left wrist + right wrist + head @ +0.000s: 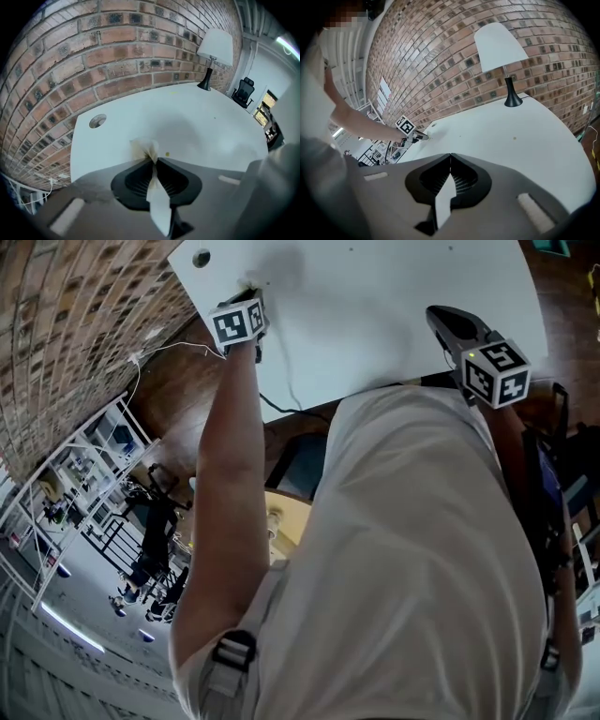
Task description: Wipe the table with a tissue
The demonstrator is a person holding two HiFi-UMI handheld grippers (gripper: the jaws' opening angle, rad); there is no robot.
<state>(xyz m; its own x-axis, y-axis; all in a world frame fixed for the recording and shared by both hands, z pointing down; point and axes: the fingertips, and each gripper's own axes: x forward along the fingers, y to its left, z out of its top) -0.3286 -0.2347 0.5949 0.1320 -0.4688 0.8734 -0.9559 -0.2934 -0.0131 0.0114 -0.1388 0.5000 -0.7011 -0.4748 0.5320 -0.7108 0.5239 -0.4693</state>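
Observation:
My left gripper (152, 161) is shut on a crumpled white tissue (144, 149). The tissue bulges out past the fingertips onto the white table (187, 122), and a strip of it hangs back between the jaws. In the head view the left gripper (251, 292) points down at the table's left part, close to the round cable hole (201, 257). A small yellowish speck (167, 153) lies just right of the tissue. My right gripper (450, 155) is shut with nothing in it and hovers over the table's near edge (439, 315). From there the left gripper (417, 136) shows far to the left.
A white lamp (501, 47) on a black foot stands at the table's far side by the brick wall (117, 51). A cable (281, 381) runs off the table's near edge. A black office chair (243, 91) stands beyond the table's far right end.

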